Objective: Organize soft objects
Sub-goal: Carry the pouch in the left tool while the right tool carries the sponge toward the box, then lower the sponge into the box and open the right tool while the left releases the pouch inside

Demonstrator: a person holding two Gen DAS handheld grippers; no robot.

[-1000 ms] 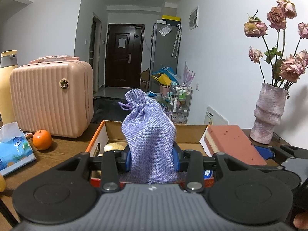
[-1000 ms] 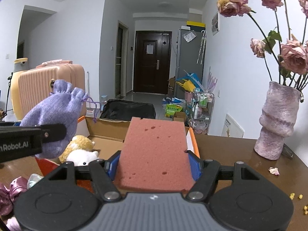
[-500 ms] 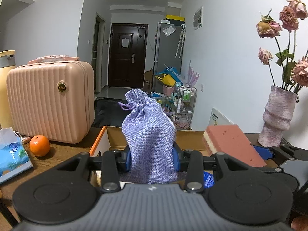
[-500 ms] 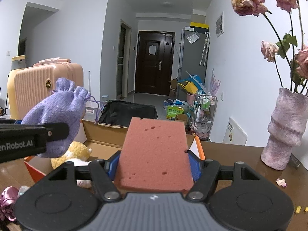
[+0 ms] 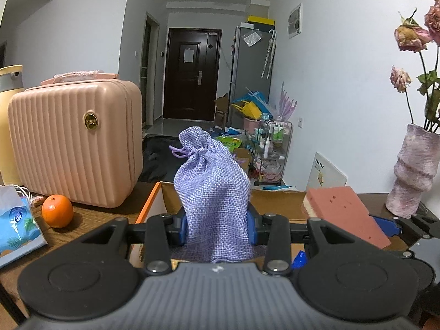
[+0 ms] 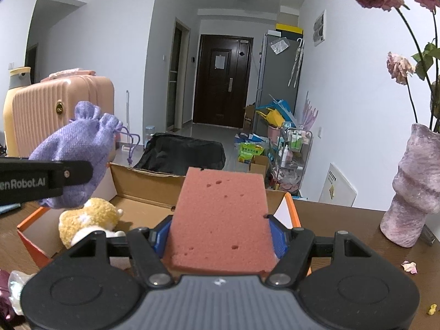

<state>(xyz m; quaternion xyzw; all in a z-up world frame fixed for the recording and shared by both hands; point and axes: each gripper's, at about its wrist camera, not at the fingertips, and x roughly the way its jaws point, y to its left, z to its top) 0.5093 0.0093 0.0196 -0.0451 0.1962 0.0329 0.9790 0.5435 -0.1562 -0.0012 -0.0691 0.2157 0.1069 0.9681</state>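
Lavender drawstring pouch point(image 5: 214, 198) stands upright, pinched between the left gripper's point(image 5: 216, 227) blue pads, above the near edge of an open cardboard box point(image 6: 145, 187). Beside it, the right gripper point(image 6: 220, 236) clamps a pink sponge point(image 6: 220, 220) over the same box, where a yellow plush toy point(image 6: 88, 220) lies inside.

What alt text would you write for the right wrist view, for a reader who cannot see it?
The right tongs grip a pink sponge above an open cardboard box holding a yellow plush toy. At left, the left tongs hold a purple drawstring pouch.
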